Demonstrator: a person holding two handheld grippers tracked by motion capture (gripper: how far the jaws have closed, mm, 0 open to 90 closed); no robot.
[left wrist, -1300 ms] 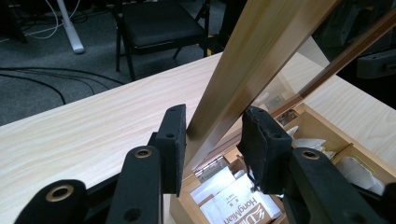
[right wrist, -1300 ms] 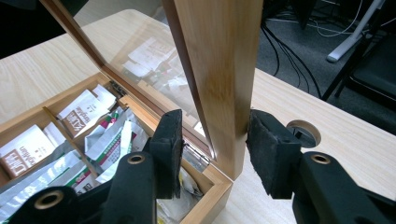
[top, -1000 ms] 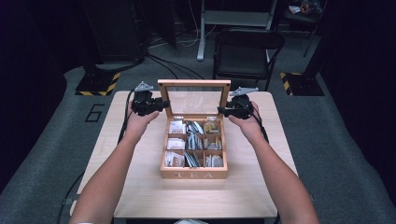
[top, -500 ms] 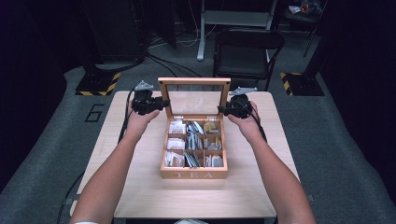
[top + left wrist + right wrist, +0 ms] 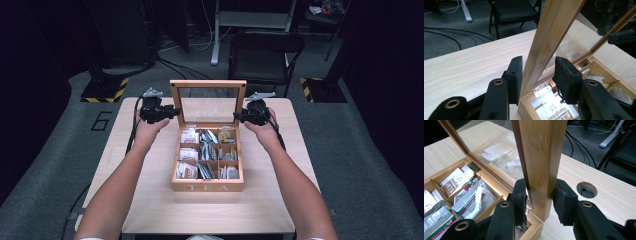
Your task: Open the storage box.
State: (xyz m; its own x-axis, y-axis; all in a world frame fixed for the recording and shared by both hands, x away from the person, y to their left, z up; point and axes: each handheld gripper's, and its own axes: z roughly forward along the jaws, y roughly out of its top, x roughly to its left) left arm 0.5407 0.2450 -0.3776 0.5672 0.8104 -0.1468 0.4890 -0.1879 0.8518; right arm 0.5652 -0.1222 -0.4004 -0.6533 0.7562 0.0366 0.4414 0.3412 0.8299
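Observation:
A wooden tea box [image 5: 207, 187] marked TEA stands mid-table with several compartments of tea bags [image 5: 207, 152]. Its glass lid [image 5: 208, 85] stands upright. My left gripper [image 5: 174, 111] straddles the lid's left frame [image 5: 549, 32]. The left gripper view has its jaws [image 5: 539, 60] just opened, one pad against the wood and the other a little apart. My right gripper [image 5: 239, 116] is at the lid's right frame [image 5: 541, 150]. Its jaws [image 5: 541, 182] have just been closing, and both pads touch the wood. Tea bags [image 5: 471, 200] lie below.
The light wooden table [image 5: 150, 200] has bare room on both sides and in front of the box. A round cable hole [image 5: 586, 190] sits near its far right. A black chair [image 5: 265, 50] stands behind the table, with cables on the floor.

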